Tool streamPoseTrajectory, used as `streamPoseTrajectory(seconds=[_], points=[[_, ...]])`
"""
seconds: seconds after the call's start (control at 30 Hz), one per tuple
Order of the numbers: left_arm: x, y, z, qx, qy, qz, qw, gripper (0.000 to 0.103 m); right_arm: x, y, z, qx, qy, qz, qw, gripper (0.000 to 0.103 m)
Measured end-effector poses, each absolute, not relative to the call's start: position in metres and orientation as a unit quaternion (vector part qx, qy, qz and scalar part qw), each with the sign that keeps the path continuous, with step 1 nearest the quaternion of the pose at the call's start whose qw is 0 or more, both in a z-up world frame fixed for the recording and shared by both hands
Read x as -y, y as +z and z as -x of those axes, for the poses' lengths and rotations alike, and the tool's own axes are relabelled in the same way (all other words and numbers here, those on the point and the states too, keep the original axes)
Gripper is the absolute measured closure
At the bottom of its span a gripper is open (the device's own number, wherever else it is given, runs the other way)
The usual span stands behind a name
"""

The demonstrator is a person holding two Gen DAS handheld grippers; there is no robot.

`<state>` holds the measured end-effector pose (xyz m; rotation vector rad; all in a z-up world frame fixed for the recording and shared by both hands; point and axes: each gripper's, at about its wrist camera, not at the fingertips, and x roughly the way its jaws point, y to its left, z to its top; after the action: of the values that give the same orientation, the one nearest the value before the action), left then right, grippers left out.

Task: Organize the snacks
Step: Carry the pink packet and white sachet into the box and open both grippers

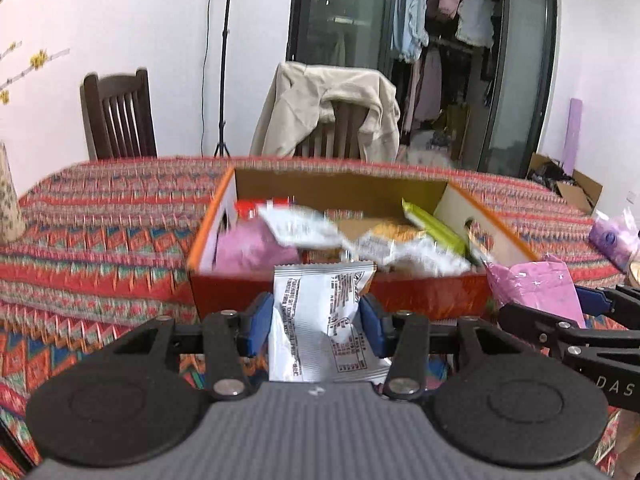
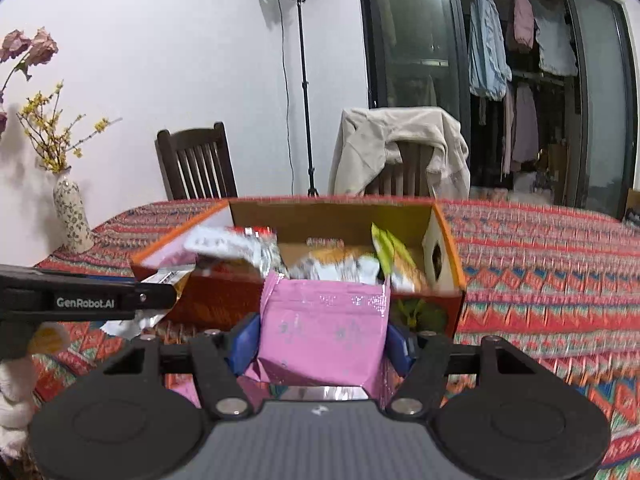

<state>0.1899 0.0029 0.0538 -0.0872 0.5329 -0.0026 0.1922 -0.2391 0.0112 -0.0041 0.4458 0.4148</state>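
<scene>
The worktop has a red zigzag cloth on it, and the big orange box sits in the middle w/ its top open. It's already pretty full: a purple bag, white packs, an orange pack and a green pack leaning on the right side.

Left gripper has its fingers pinching a white snack pack from both sides, held just in front of the box's near wall. Right gripper has its fingers pinching a pink snack bag the same way, also right at the near wall. Both packs are up off the cloth, not in the box yet.

What could go wrong, biggest first:

1. The two grippers are very near each other. In the left view the right one is just beside it. If both go for the box at once they could bump, and a pack could drop.
2. The near wall is in the way. Go in too low and a pack hits the wall and pushes the box back.
3. Box is crowded. A pack dropped on the pile could slide out or knock the leaning green pack over.
4. The bags are soft and puffy, so they could slip out of the fingers, I think.
</scene>
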Motion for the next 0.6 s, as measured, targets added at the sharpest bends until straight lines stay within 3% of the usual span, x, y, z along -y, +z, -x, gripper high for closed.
streamPoseTrajectory(seconds=[0.33,0.6], points=[[-0.004,0.091,-0.225,-0.212,0.01,0.049,0.976,0.054,0.223,0.052,-0.233,-0.19,0.197,0.003,0.962,0.039],[-0.014,0.09,-0.267,-0.198,0.034,0.07,0.977,0.054,0.209,0.05,-0.281,-0.194,0.18,-0.018,0.964,0.039]])
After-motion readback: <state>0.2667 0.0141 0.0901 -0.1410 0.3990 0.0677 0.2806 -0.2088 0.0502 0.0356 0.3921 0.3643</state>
